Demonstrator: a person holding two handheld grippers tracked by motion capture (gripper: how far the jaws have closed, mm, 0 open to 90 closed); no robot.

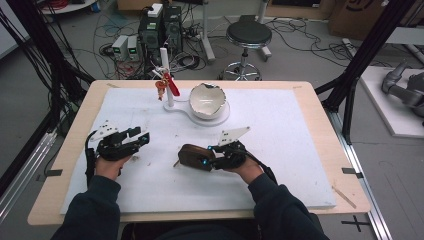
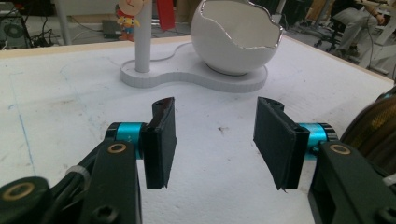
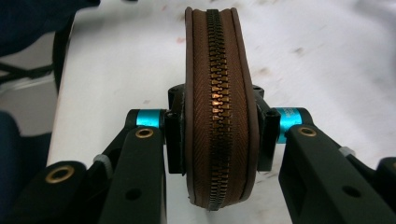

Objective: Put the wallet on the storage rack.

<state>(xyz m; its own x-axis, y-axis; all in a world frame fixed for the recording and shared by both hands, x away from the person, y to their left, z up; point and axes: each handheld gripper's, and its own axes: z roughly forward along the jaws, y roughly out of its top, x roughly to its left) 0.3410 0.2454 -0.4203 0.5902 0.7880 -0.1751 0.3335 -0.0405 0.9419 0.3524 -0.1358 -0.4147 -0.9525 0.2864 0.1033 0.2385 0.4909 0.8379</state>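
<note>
A: Item one, largest: table [image 1: 310, 100], pale wood edge, covered by a white foam-like sheet, scuffed and speckled.

B: Next?

A: White stand [image 1: 172, 107], flat lobed base with an upright post; a cracked-egg bowl [image 1: 207, 100] sits on it, glossy white with a jagged rim. The left gripper view brings out the silvery edge of that rim and a small cartoon figure [image 2: 127, 16] against the post.

B: The tongs?

A: Right gripper [image 1: 212, 159]: jaws pinched on a brown case [image 1: 192, 156], pads pressing its two flat faces. Left gripper [image 1: 137, 136]: jaws spread, nothing between them, bare sheet beneath.

B: Describe the case.

A: Rounded, leather-like, smooth, with a brass-toned zipper [image 3: 215, 93] along its curved edge on woven brown tape. It is near the middle of the sheet towards the person's side, held on edge. The right gripper view gives the zipper teeth, closed along the visible stretch; the high view gives only a dark oval. The left gripper view catches a sliver of it at the far right.

B: Smallest?

A: Red tag [image 1: 171, 86] by the post, near its top.
</note>
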